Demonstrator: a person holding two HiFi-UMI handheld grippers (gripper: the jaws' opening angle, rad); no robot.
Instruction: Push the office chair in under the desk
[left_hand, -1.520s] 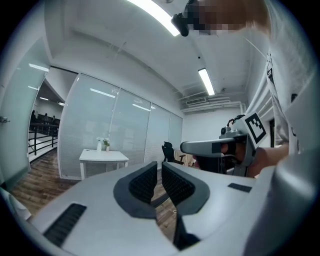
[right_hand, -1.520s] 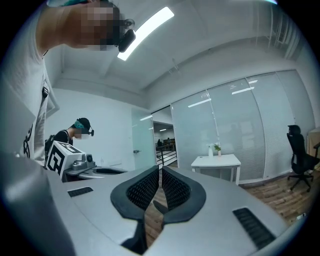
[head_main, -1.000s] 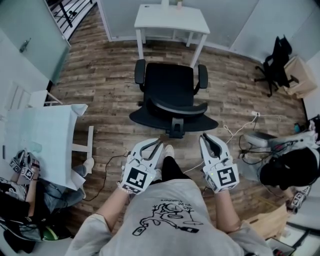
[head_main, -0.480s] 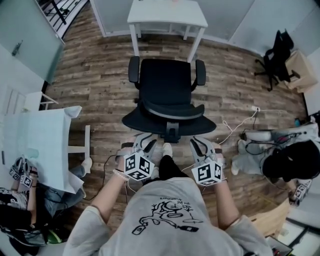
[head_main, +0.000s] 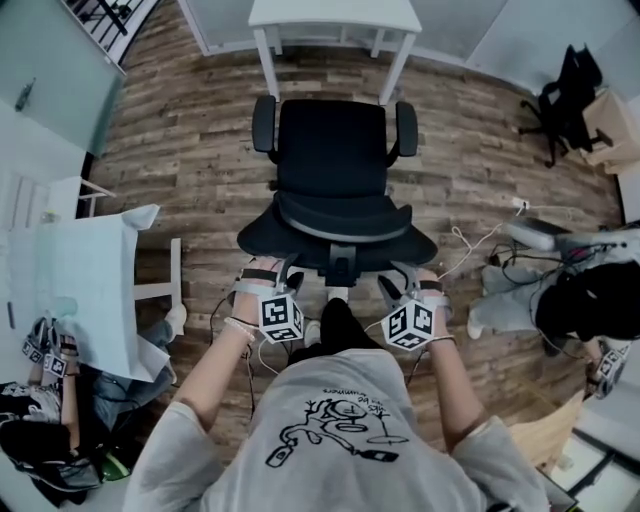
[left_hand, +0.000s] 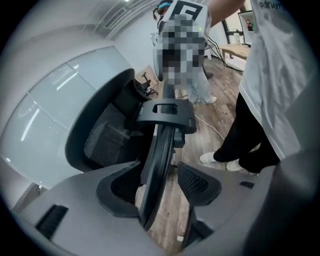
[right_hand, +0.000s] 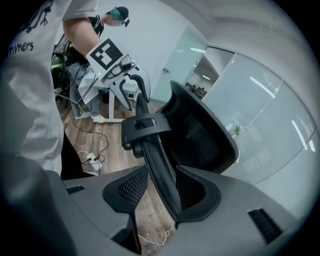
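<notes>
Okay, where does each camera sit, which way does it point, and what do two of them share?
Head view: on the person's head, looking steeply down at the office chair facing the desk; shirt, forearms, both grippers show.
Left gripper view: on the left gripper, looking along its just-opened jaws, astride the chair's curved bar; person's legs show.
Right gripper view: on the right gripper, jaws just opened astride that bar; shirt shows.
Shared: both gripper views show that bar and the other gripper.

Office chair (head_main: 333, 150) before desk (head_main: 335, 12), backrest (head_main: 335, 228) on side away from desk
</notes>
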